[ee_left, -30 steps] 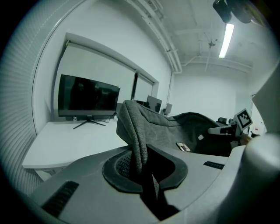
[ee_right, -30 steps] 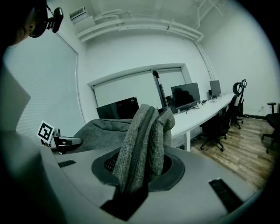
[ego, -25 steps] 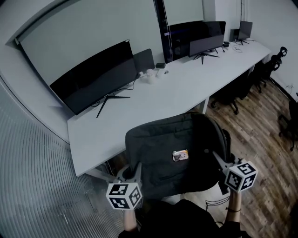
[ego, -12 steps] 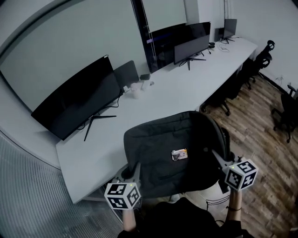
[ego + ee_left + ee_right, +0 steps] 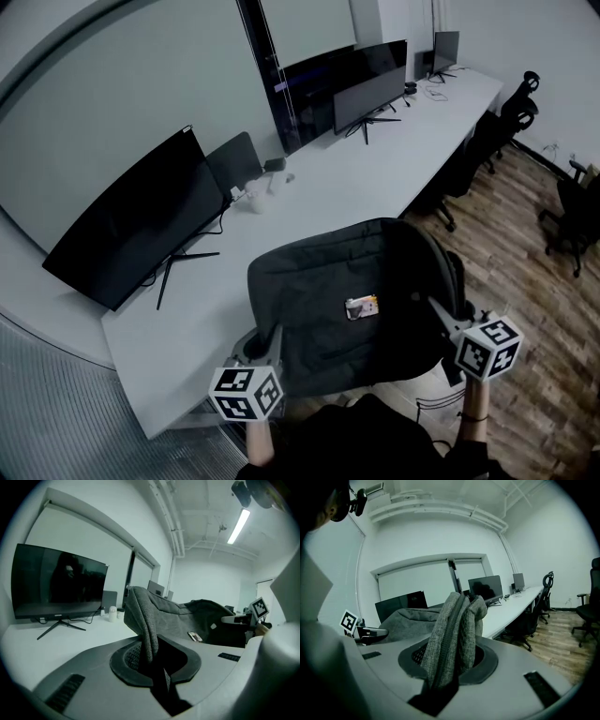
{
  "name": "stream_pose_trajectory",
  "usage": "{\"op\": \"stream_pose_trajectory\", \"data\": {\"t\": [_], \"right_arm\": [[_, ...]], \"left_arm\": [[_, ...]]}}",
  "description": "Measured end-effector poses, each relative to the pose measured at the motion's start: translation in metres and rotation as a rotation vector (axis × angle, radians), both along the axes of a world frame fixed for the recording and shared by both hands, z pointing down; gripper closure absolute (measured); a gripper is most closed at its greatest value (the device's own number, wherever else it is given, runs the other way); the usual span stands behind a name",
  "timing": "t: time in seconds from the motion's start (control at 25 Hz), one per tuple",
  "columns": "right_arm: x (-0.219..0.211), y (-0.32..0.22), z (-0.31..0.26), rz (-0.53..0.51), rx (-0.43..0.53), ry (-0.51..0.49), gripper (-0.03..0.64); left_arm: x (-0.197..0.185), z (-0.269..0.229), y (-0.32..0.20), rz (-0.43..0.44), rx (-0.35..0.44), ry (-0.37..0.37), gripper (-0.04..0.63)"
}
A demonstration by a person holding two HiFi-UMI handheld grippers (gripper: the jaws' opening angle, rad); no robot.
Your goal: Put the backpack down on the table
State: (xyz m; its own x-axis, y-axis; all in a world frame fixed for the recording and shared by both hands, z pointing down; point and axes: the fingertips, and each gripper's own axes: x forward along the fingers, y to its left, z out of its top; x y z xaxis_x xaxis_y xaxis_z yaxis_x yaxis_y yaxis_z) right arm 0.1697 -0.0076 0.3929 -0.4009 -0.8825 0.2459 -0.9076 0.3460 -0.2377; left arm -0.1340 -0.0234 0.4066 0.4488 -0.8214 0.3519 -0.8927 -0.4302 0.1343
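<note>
A dark grey backpack (image 5: 337, 291) hangs flat between my two grippers, above the front edge of the long white table (image 5: 356, 178). My left gripper (image 5: 269, 343) is shut on a fold of the backpack's fabric (image 5: 143, 620) at its near left corner. At the right side my right gripper (image 5: 439, 317) is shut on a thicker bunched fold (image 5: 452, 634). A small tag (image 5: 361, 307) sits on top of the backpack. Its far part reaches over the table, its near part is over the floor.
A large dark monitor (image 5: 131, 225) stands at the table's left, with a speaker and small white items (image 5: 255, 192) beside it. More monitors (image 5: 361, 80) stand farther along. Office chairs (image 5: 469, 169) line the table's right side on the wood floor (image 5: 534, 291).
Both grippers and the backpack have travelled toward the table and along it. The near monitor and the table have slid left and closer in the head view. The grips are unchanged.
</note>
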Motion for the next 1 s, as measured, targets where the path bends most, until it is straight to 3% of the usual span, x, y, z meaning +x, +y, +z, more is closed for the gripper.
{"op": "stream_pose_trajectory", "data": {"t": [0.52,1.0], "right_arm": [[-0.003,-0.047,-0.011,-0.036,0.009,0.015,0.518],[-0.012,-0.154,-0.015,-0.154,-0.024,0.040,0.518]], "left_arm": [[-0.004,-0.002,-0.032,-0.047,-0.013,0.027,0.552],[-0.010,0.001,-0.103,-0.167,-0.049,0.050,0.552]]}}
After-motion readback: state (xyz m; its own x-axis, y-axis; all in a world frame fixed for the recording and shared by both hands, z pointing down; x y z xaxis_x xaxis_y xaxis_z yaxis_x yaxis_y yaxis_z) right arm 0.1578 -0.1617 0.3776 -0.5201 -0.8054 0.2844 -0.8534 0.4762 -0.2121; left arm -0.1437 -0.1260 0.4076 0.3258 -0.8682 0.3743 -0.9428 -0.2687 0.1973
